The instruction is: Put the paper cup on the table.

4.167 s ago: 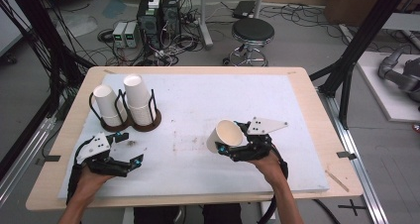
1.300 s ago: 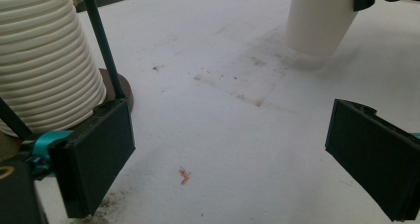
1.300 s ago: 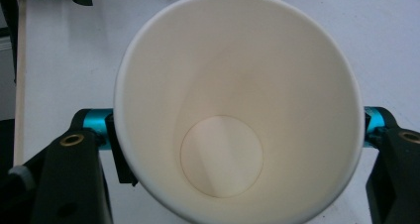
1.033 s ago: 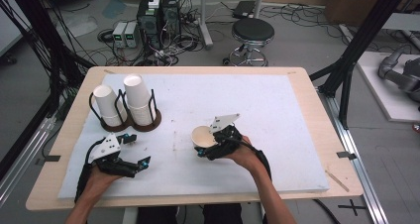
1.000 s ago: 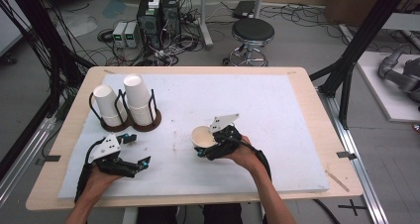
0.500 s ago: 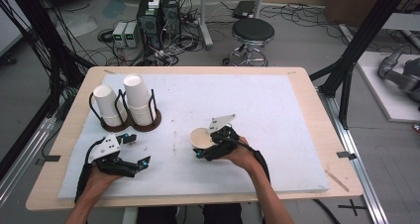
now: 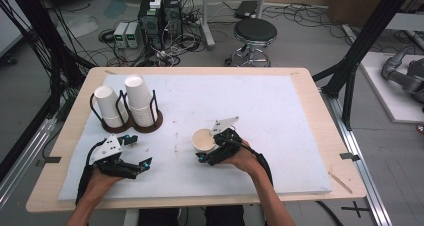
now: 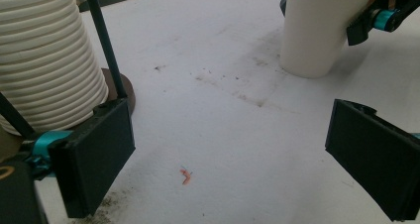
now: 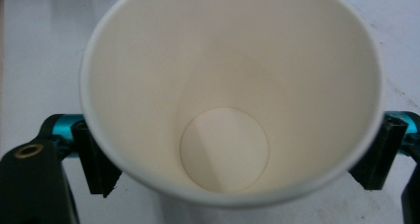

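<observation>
Between the right gripper's (image 7: 209,147) jaws stands a paper cup (image 9: 230,92), gripped.

White paper cup (image 7: 203,140), empty, upright w/ mouth up, base on the white mat, right of the cup rack (image 7: 131,120) & a bit nearer the person. Rack holds 2 stacks of white cups (image 7: 140,100), upside down, side by side.

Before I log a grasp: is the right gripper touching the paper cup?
Touching. In the right gripper view, both jaws of the right gripper press against the paper cup walls from opposite sides.
</observation>
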### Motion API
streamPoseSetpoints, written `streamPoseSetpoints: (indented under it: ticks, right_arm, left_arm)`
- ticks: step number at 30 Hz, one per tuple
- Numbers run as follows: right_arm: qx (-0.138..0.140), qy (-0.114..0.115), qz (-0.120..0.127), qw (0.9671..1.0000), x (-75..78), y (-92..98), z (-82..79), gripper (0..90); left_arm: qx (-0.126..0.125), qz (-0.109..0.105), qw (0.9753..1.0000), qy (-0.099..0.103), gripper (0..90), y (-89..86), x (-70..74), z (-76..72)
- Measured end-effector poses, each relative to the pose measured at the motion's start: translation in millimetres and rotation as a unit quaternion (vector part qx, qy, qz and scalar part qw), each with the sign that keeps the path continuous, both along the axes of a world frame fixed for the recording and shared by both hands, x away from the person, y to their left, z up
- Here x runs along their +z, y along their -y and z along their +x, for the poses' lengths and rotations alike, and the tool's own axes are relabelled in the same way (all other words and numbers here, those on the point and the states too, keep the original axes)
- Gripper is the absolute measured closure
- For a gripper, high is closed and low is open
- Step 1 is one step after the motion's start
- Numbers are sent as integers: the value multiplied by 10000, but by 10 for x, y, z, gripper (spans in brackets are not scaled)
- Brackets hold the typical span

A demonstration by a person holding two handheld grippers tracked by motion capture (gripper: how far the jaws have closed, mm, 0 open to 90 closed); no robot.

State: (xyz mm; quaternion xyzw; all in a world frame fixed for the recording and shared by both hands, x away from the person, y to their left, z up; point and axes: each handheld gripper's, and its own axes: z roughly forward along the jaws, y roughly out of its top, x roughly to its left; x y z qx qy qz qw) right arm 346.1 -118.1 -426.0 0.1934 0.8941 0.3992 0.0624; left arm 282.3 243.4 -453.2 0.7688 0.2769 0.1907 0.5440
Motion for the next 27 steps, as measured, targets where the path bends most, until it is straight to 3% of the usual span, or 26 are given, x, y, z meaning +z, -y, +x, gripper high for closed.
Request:
streamPoseSetpoints:
  ticks: [15, 20, 23, 27]
  right_arm:
    - [-111, -3, 182, 9998, -6, 245, -90, 137]
    - [-382, 21, 237, 9990, 2, 428, -124, 137]
    - [-442, 117, 434, 9980, 14, 529, -175, 137]
    - [-816, 207, 436, 9955, -25, 682, -219, 137]
  left_arm:
    - [23, 1, 10000, -6, 49, 3, -1, 2]
    - [32, -15, 10000, -2, 49, -2, -1, 5]
    - [46, -29, 10000, -10, 49, -4, -2, 4]
    - [45, -34, 10000, -7, 49, -5, -2, 4]
